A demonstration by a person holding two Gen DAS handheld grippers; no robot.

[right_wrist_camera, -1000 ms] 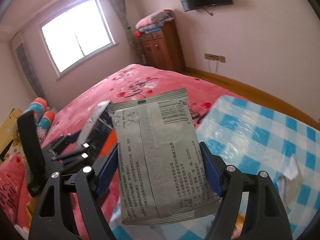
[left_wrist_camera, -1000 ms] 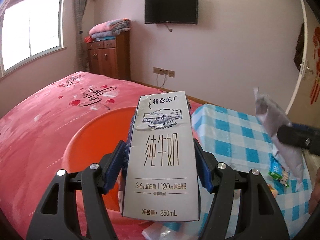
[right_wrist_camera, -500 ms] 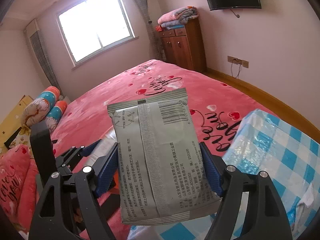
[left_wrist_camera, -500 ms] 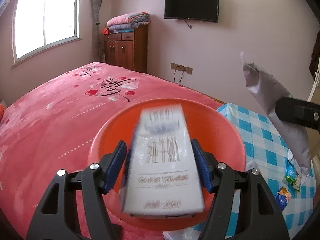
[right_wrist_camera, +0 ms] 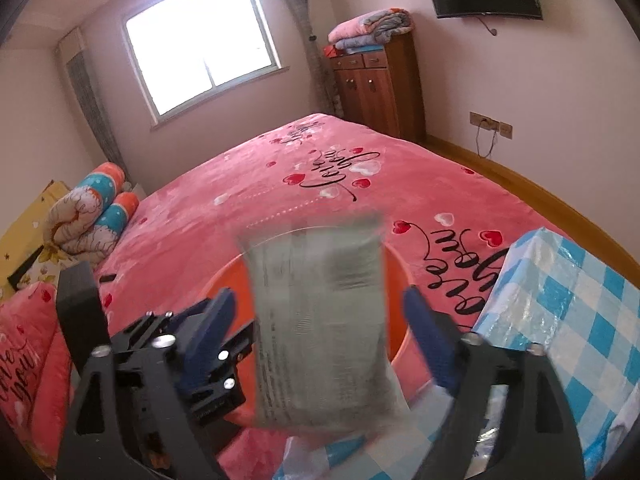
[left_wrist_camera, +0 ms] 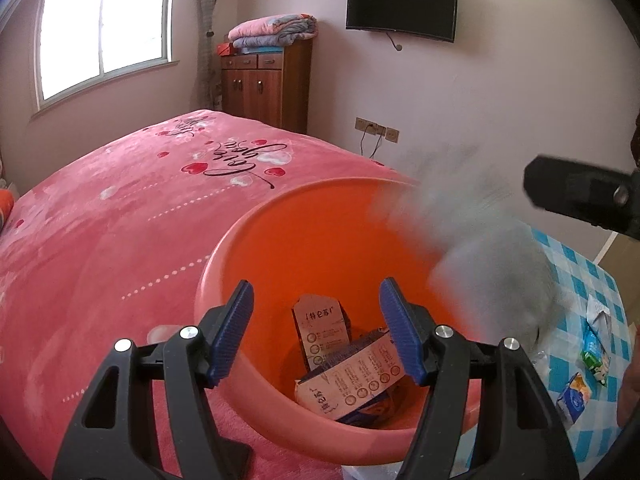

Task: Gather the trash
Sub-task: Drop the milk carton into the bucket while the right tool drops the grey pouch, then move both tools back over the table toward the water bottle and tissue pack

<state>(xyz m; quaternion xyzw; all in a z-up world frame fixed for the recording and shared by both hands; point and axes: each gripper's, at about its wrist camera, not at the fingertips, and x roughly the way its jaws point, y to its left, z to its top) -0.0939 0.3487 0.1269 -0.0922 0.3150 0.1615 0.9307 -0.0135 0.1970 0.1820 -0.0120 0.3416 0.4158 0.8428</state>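
An orange basin (left_wrist_camera: 256, 264) rests on the pink bed, with two milk cartons (left_wrist_camera: 352, 380) lying in its bottom. Just above its near rim my left gripper (left_wrist_camera: 316, 304) is open, its jaws opening with nothing between them. A grey snack bag (left_wrist_camera: 484, 272) shows as a blur over the basin's right rim, below my right gripper (left_wrist_camera: 580, 196). In the right wrist view the grey bag (right_wrist_camera: 320, 320) hangs loose between the opening jaws of my right gripper (right_wrist_camera: 318, 296), and a gap shows at each pad. The orange basin (right_wrist_camera: 394, 280) lies behind the bag.
A blue-checked table (left_wrist_camera: 576, 268) stands to the right of the basin, with a green wrapper (left_wrist_camera: 592, 354) and a small blue carton (left_wrist_camera: 572, 396) on it. A hand (left_wrist_camera: 628, 392) shows at the right edge. The pink bed (right_wrist_camera: 280, 184) stretches beyond, with rolled pillows (right_wrist_camera: 92, 216) at its left.
The milk carton has left my left gripper and now lies in the basin. My right gripper's jaws have widened and let go of the grey bag. Both grippers moved over the basin.
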